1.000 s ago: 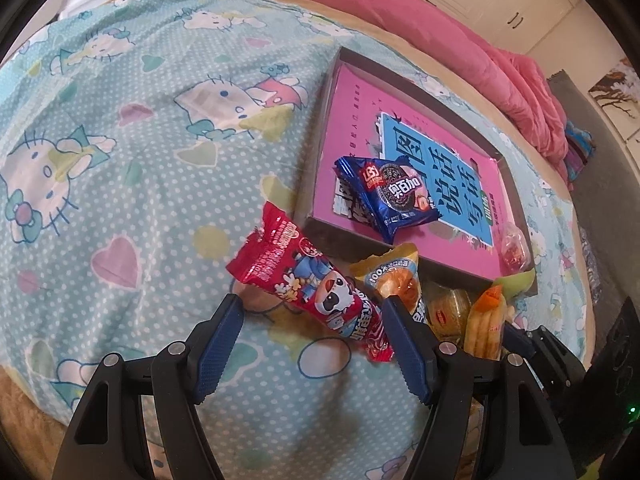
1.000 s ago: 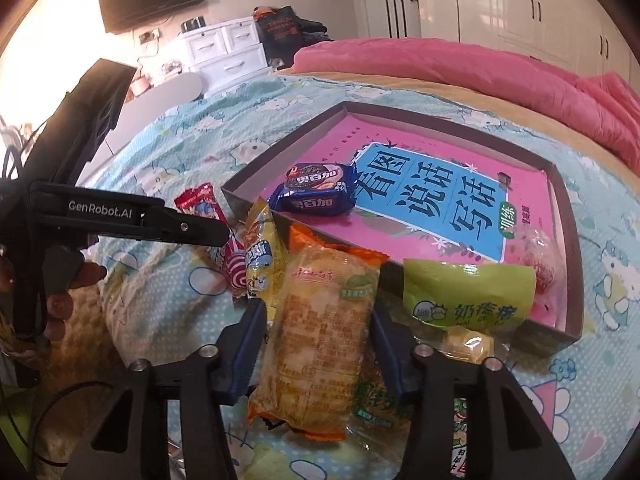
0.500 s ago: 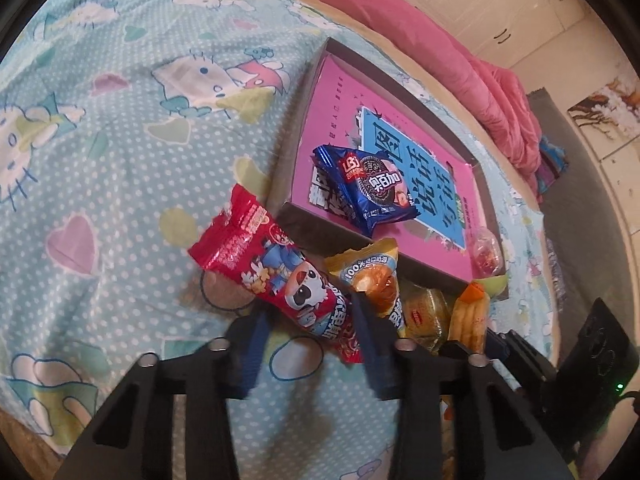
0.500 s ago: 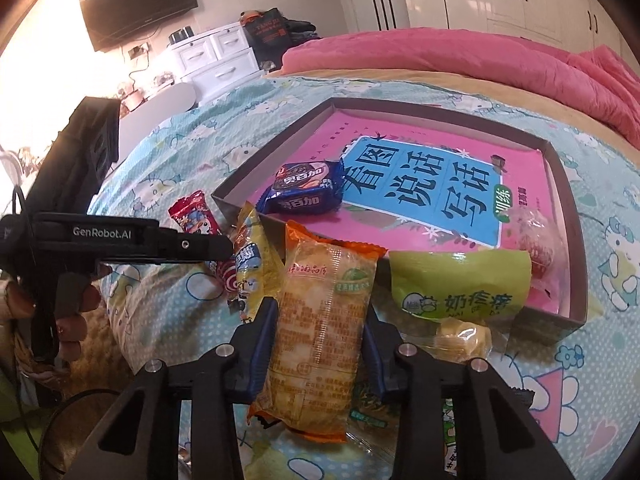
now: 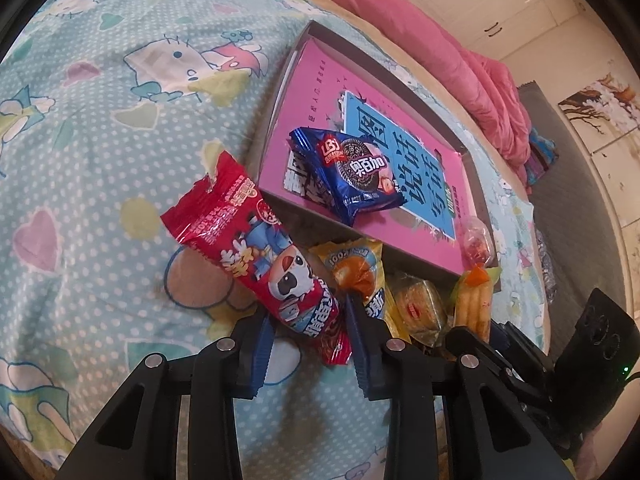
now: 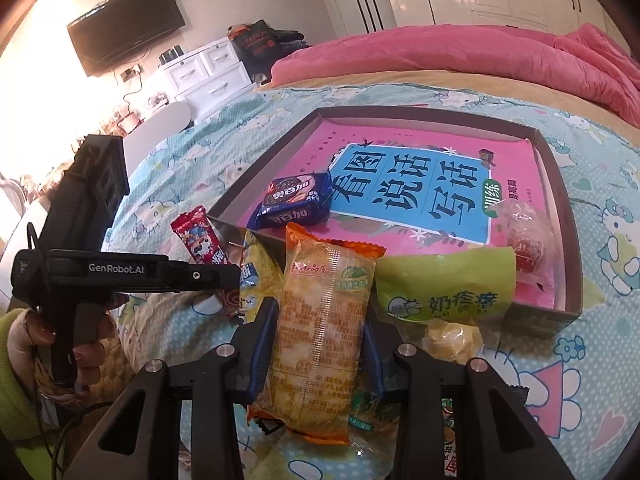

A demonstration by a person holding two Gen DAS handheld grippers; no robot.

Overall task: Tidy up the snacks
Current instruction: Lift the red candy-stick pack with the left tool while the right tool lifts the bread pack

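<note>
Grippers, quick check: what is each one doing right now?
Left gripper: jaws closing on the red snack packet.
Right gripper: shut on the orange-edged biscuit packet.

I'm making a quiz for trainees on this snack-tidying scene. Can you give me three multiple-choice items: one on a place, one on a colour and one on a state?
1. Where does the blue foil cookie packet lie?
A. On the pink book in the shallow brown cardboard tray
B. On the bedsheet
C. On the pink blanket

2. What colour is the plastic packet draped over the tray's near wall?
A. Black
B. Green
C. White

3. What are the right tongs doing?
A. Standing open and empty
B. Gripping the blue packet
C. Clamping the orange-edged yellow biscuit pack

Answers:
1 A: the blue foil cookie packet rests on the pink book inside the tray.
2 B: the plastic packet is light green.
3 C: the right tongs press both sides of the biscuit pack.
</note>
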